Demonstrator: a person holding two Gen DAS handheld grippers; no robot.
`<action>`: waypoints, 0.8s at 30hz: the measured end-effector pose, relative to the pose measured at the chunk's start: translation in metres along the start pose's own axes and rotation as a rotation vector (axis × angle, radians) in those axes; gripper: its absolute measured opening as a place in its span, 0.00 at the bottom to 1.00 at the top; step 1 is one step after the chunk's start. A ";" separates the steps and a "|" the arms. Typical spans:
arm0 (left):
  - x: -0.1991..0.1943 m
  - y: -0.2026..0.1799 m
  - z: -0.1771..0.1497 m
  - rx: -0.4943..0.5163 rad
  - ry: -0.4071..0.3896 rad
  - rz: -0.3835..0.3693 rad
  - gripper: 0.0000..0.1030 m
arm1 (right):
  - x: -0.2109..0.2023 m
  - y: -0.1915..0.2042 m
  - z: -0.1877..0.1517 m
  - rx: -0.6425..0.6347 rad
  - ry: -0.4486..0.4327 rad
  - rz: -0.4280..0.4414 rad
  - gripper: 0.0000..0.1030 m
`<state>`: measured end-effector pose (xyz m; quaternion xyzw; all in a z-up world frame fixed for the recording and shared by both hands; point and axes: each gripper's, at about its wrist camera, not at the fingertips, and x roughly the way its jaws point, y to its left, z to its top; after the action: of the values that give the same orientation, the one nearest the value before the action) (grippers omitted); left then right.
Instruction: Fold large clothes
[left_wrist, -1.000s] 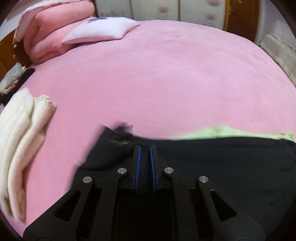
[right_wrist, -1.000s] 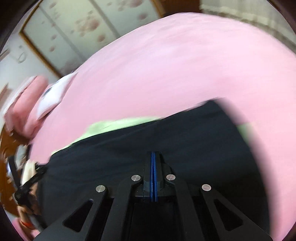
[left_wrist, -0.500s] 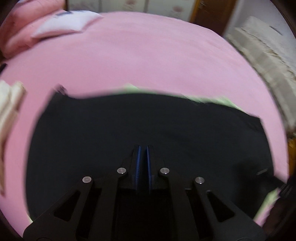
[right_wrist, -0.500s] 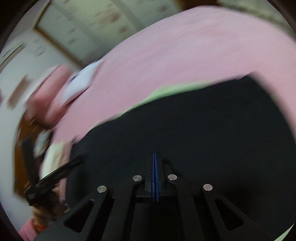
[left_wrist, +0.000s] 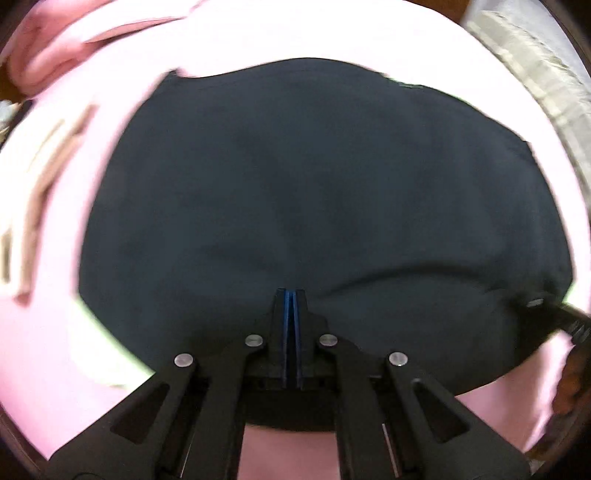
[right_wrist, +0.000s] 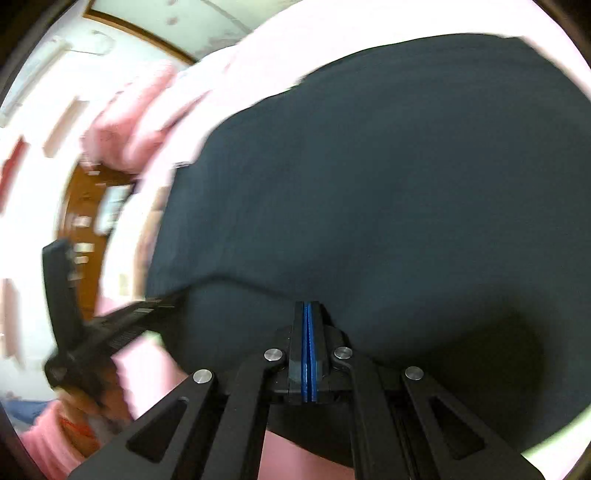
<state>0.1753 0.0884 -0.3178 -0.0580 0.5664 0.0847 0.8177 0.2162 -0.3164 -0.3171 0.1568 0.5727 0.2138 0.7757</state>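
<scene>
A large black garment (left_wrist: 314, 184) lies spread on the pink bed (left_wrist: 48, 354) and fills most of both views. My left gripper (left_wrist: 290, 295) is shut on the garment's near edge, its blue pads pressed together. My right gripper (right_wrist: 307, 306) is shut on the same edge further right. A taut crease runs along the cloth between the two grippers. The right gripper (left_wrist: 554, 314) shows at the right rim of the left wrist view, and the left gripper (right_wrist: 162, 302) at the left of the black garment (right_wrist: 369, 184) in the right wrist view. A pale green layer (left_wrist: 99, 332) peeks out under the garment's left corner.
Pink quilts (left_wrist: 48, 55) are piled at the far left of the bed, with folded cream cloths (left_wrist: 37, 177) blurred nearer. A beige cover (left_wrist: 535, 74) lies off the bed's right side. A hand in a pink sleeve (right_wrist: 48, 439) holds the left gripper; wooden furniture (right_wrist: 81, 229) stands behind.
Both grippers have swung over the bed with the black garment's edge pinched. The cloth now covers the green strip at its far edge and fills the views. The left jaws closed fully.
</scene>
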 end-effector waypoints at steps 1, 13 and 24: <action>-0.001 0.012 -0.003 -0.026 0.002 0.049 0.02 | -0.013 -0.018 -0.014 0.016 -0.018 -0.038 0.01; -0.012 0.075 -0.028 -0.292 -0.009 0.164 0.01 | -0.086 -0.113 -0.013 0.038 -0.113 -0.458 0.00; -0.051 0.054 -0.050 -0.272 -0.039 0.172 0.02 | -0.074 -0.039 0.018 0.165 -0.253 -0.614 0.01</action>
<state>0.1009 0.1277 -0.2876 -0.1177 0.5366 0.2313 0.8029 0.2205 -0.3874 -0.2699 0.0648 0.5076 -0.0979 0.8535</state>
